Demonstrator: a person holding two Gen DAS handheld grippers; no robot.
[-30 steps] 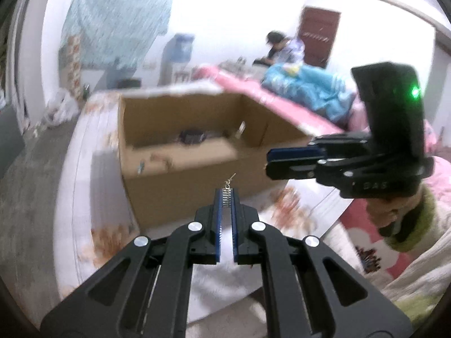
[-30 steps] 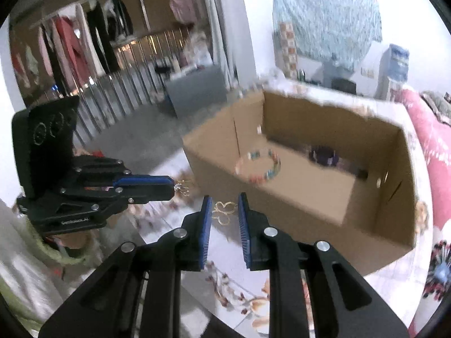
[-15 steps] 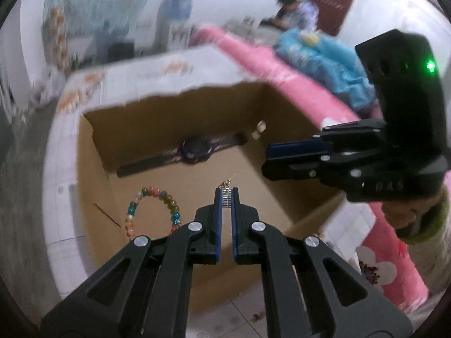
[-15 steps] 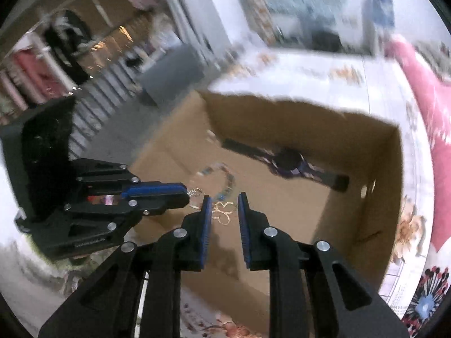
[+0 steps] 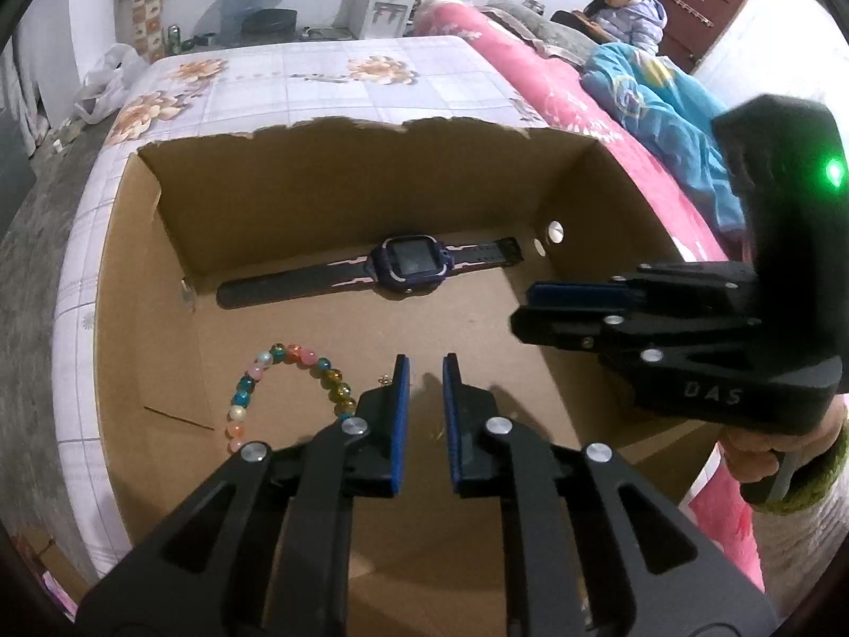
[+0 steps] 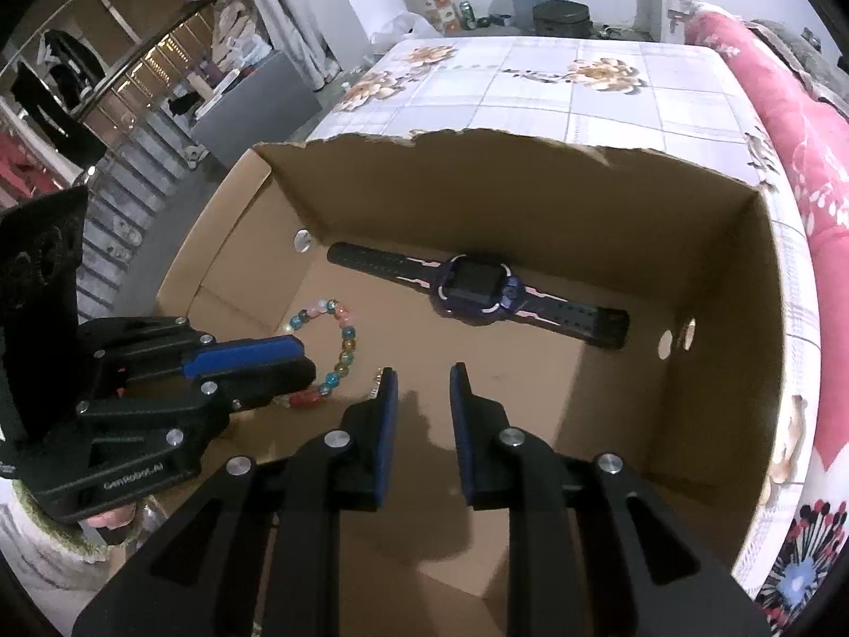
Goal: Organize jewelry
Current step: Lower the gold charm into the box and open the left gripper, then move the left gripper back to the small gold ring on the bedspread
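An open cardboard box (image 5: 127, 286) (image 6: 753, 318) lies under both grippers. On its floor are a dark purple smartwatch (image 5: 411, 263) (image 6: 477, 292) near the far wall and a coloured bead bracelet (image 5: 289, 382) (image 6: 339, 350) at the left. My left gripper (image 5: 424, 371) (image 6: 300, 358) hangs over the box floor; its jaws are opening and nothing shows between the pads. A small metal earring (image 5: 383, 379) shows just left of its left fingertip. My right gripper (image 6: 424, 387) (image 5: 522, 308) has its jaws apart over bare cardboard, with a small earring piece (image 6: 378, 376) beside its left fingertip.
The box stands on a table with a floral checked cloth (image 5: 329, 79) (image 6: 557, 85). A pink quilted bed (image 5: 557, 90) runs along the right, with a seated person (image 5: 626, 5) at the far end. Metal railing and hanging clothes (image 6: 79, 95) are on the left.
Both grippers moved forward and tipped down over the box interior. The left jaws parted, and the earrings seen between each pair of pads no longer sit there.
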